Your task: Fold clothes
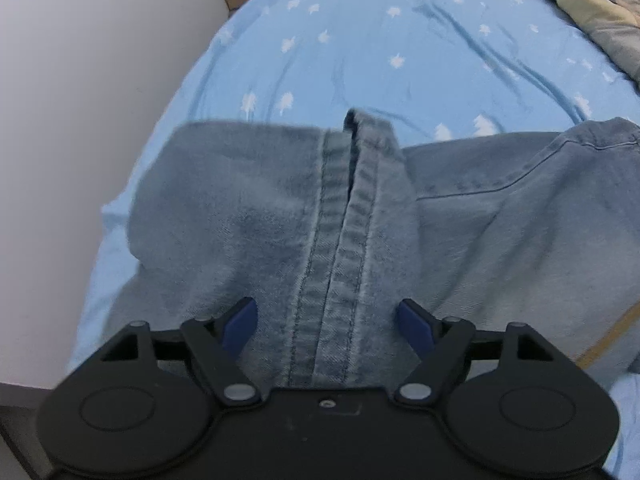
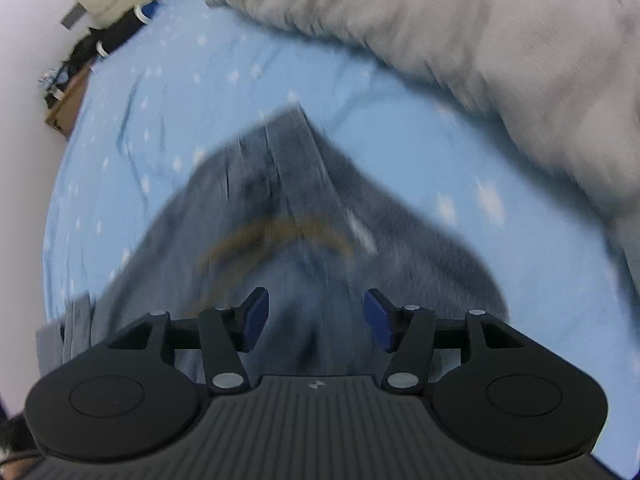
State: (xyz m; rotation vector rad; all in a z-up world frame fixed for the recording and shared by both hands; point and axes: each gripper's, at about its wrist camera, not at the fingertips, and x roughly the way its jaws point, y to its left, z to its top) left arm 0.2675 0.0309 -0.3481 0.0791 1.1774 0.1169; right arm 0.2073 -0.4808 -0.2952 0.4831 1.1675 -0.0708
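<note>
- Your left gripper (image 1: pixel 327 326) hangs wide open, empty, straddling the jeans (image 1: pixel 248 216) seam, ready to pinch.
- Your right gripper (image 2: pixel 316 316) is half open, empty, above the jeans mid-bed (image 2: pixel 400 128).

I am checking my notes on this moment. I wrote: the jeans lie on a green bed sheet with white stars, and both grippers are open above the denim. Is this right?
Not quite: the bed sheet is light blue, not green, as the left wrist view shows clearly. The rest holds: it has white stars, the jeans lie on it, and the left gripper and right gripper are both open above the denim.
</note>
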